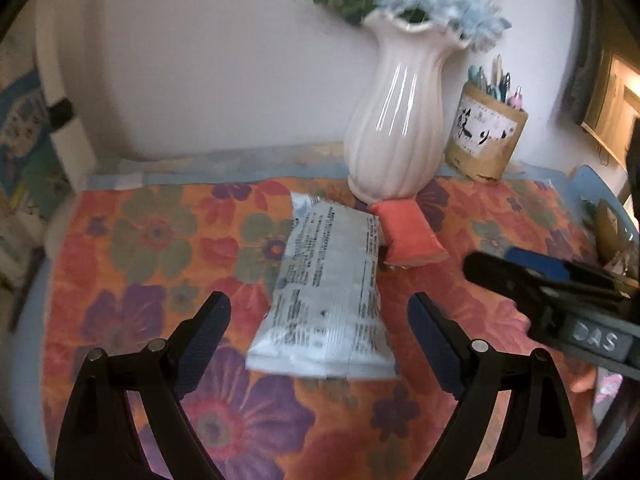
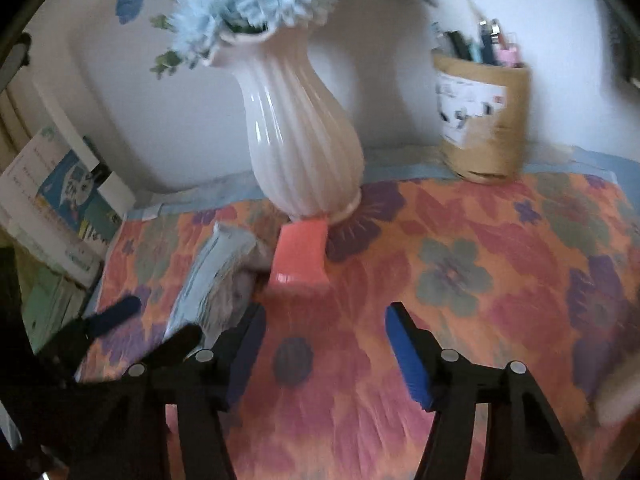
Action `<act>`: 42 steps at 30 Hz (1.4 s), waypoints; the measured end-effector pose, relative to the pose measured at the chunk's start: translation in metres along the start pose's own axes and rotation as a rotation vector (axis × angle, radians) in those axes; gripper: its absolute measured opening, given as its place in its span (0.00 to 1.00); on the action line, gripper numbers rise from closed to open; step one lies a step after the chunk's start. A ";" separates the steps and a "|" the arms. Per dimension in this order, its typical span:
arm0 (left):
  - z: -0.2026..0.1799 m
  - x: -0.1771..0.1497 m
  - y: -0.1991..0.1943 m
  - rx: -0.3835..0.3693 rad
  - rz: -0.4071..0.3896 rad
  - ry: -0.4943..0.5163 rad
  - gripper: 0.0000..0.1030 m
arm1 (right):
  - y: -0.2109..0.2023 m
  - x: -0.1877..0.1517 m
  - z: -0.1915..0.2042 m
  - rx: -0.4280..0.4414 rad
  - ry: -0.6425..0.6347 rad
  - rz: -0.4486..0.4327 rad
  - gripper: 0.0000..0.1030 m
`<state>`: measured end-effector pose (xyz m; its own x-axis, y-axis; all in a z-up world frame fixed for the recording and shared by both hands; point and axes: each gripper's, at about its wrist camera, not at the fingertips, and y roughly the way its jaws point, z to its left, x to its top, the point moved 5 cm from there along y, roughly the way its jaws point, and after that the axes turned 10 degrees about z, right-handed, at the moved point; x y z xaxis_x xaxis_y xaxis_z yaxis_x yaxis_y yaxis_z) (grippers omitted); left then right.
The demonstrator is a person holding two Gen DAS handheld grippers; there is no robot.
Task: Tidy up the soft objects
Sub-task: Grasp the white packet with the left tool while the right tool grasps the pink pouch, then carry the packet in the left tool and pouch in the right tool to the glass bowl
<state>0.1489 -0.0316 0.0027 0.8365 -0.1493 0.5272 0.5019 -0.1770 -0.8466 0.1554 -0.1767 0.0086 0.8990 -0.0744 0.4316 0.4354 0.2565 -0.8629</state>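
Observation:
A soft white printed packet (image 1: 326, 292) lies lengthwise on the floral cloth (image 1: 160, 248), between and just ahead of my open left gripper (image 1: 319, 308). A small soft orange-red pack (image 1: 408, 236) lies beside its far right end, against the vase's base. In the right wrist view the white packet (image 2: 216, 276) is at the left and the orange-red pack (image 2: 300, 258) is ahead of my open, empty right gripper (image 2: 326, 316). The right gripper also shows at the right of the left wrist view (image 1: 520, 268); the left gripper shows at the lower left of the right wrist view (image 2: 152, 328).
A tall white ribbed vase (image 1: 394, 120) with blue flowers stands at the back of the cloth. A tan pen holder (image 1: 486, 136) stands right of it by the wall. Books (image 2: 60, 208) lean off the cloth's left edge.

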 end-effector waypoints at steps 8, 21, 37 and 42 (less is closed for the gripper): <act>0.003 0.004 0.027 -0.041 0.027 -0.020 0.68 | 0.053 0.026 0.003 0.035 0.035 -0.002 0.52; -0.008 0.002 0.015 0.028 -0.065 0.032 0.45 | 0.038 0.016 0.020 0.005 -0.069 -0.079 0.33; -0.053 -0.057 -0.042 -0.013 -0.130 0.118 0.45 | -0.060 -0.119 -0.029 0.027 0.077 -0.106 0.33; -0.083 -0.092 -0.070 0.017 -0.112 0.150 0.45 | -0.097 -0.159 -0.035 0.005 0.090 -0.098 0.33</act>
<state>0.0186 -0.0864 0.0194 0.7335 -0.2737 0.6221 0.5948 -0.1844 -0.7824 -0.0278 -0.2237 0.0146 0.8528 -0.1856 0.4882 0.5214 0.2482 -0.8164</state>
